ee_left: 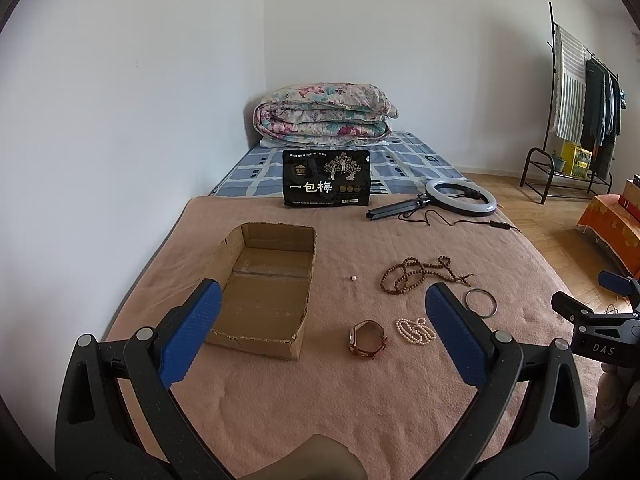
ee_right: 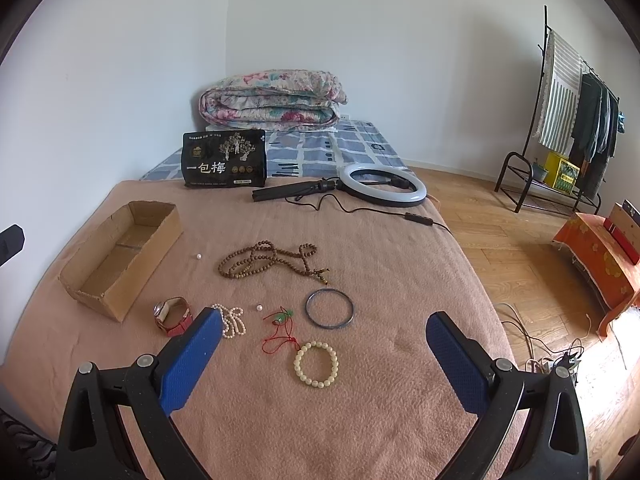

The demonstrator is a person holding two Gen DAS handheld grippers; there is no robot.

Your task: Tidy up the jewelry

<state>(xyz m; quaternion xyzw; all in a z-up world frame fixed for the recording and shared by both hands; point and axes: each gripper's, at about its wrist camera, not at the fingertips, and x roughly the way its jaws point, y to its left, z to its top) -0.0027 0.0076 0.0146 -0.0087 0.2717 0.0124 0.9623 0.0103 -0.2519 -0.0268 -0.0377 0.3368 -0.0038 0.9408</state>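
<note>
Cardboard box (ee_left: 260, 292) sits empty on the pink blanket (ee_left: 320, 400) ahead of my left gripper (ee_left: 323, 322), whose jaws are spread wide with nothing between them; a watch (ee_left: 368, 339) lies just right of the box. From the right wrist, my right gripper (ee_right: 324, 338) is likewise released, hovering over a cream bead bracelet (ee_right: 316, 364), a red cord pendant (ee_right: 280, 330), a bangle (ee_right: 330, 308) and brown prayer beads (ee_right: 268, 260).
</note>
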